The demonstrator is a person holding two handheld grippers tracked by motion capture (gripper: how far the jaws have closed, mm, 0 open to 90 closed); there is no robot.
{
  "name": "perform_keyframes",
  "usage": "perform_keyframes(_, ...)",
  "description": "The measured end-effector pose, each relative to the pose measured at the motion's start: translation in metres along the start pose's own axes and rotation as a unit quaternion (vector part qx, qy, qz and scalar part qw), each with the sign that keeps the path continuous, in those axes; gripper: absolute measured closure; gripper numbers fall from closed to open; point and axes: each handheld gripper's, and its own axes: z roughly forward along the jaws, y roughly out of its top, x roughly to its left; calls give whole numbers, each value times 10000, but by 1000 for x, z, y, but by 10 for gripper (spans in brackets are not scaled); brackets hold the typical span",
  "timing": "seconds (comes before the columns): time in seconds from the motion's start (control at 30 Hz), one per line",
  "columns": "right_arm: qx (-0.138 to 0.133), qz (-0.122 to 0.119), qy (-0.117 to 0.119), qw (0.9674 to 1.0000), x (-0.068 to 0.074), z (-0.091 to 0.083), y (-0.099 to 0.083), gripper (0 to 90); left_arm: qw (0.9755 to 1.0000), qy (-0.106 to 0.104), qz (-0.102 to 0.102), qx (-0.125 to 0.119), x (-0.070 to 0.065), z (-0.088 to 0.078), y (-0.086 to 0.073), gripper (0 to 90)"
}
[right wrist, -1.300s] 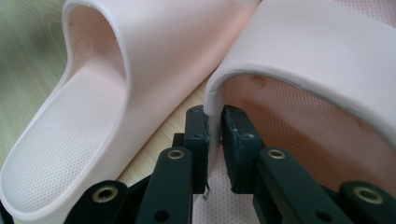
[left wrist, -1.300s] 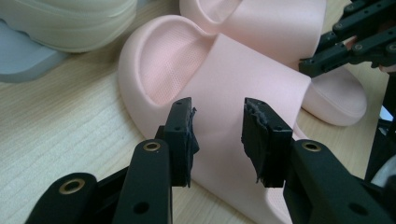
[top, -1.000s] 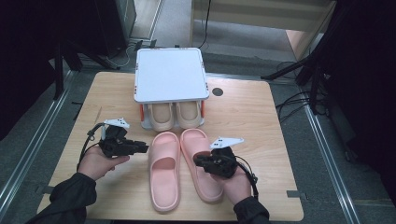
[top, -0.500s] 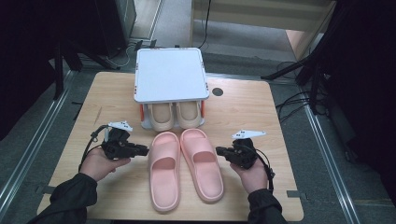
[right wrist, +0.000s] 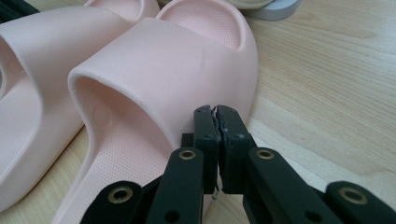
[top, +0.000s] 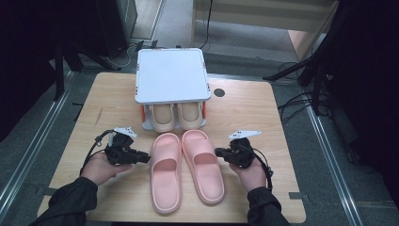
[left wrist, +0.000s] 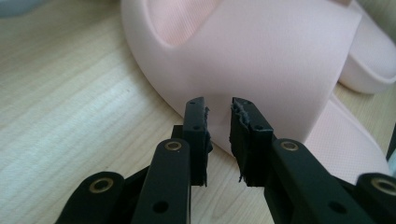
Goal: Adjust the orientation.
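Note:
Two pink slides lie side by side at the table's middle, the left slide and the right slide. My left gripper lies level at the left slide's outer edge, pointing at it. In the left gripper view its tips stand a narrow gap apart in front of the strap, nothing between them. My right gripper points at the right slide's outer edge. Its jaws have come together, and its tips meet with nothing held, right before that slide's strap; I cannot tell if they touch it.
A white-topped shoe rack stands at the table's back middle, a pair of beige slippers tucked under it. A round dark hole sits right of the rack. Bare wood spreads left and right of the slides.
My right gripper has drawn off the right slide's side to the right and now sits beside it. The left gripper and both slides have hardly shifted.

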Motion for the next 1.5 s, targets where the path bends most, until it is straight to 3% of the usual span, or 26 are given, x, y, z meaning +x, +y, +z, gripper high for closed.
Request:
perform_keyframes(0.3, 62, 20, -3, 10000, 2, 2, 1, 883, 10000, -45, -36, 43, -3, 3, 0, 757)
perform_keyframes(0.53, 132, -42, -20, 9999, 5, 7, 0, 890, 9998, -109, 105, 98, -12, 9, 3, 758)
perform_keyframes(1.1, 51, -56, 3, 10000, 2, 10, 5, 899, 9997, -241, -19, 73, -14, 10, 2, 778)
perform_keyframes(1.27, 34, 12, 10, 10000, -1, 10, 5, 857, 9997, -227, -57, -11, -10, 4, 3, 716)
perform_keyframes(1.4, -175, 78, 96, 9998, -3, 5, 7, 806, 9993, -243, -156, -252, -6, -5, 4, 675)
perform_keyframes(1.5, -278, 87, 117, 9995, -1, 1, 8, 790, 9992, -199, -146, -302, -7, -10, 5, 628)
